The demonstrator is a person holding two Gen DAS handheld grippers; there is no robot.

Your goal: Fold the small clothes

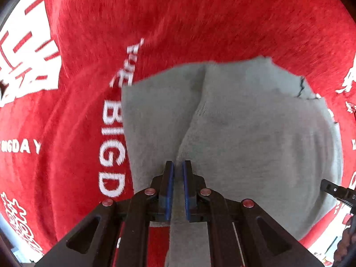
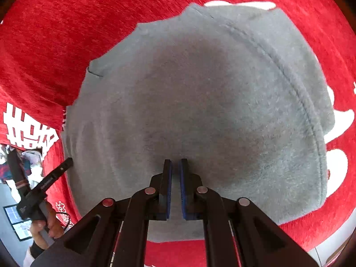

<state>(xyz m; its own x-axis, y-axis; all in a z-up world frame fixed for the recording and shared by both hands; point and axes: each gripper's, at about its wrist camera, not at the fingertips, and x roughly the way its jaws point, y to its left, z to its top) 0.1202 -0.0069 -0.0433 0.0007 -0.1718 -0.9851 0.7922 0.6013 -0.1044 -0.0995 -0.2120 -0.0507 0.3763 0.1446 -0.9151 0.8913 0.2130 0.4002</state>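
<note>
You hold both grippers, left (image 1: 177, 166) and right (image 2: 175, 164), pressed together, empty, over grey garment (image 2: 200, 111) on red cloth (image 1: 178, 22)

You see a plain grey garment (image 2: 200, 111) with one stitched seam line, lying on a red cloth (image 1: 200, 22) printed with white letters and white characters. Both grippers are black, with blue pads (image 1: 170, 189).

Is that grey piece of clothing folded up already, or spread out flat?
Folded, at least partly: the grey garment lies as a compact pad on the red cloth, with one layer's edge overlapping another in the left wrist view.
</note>
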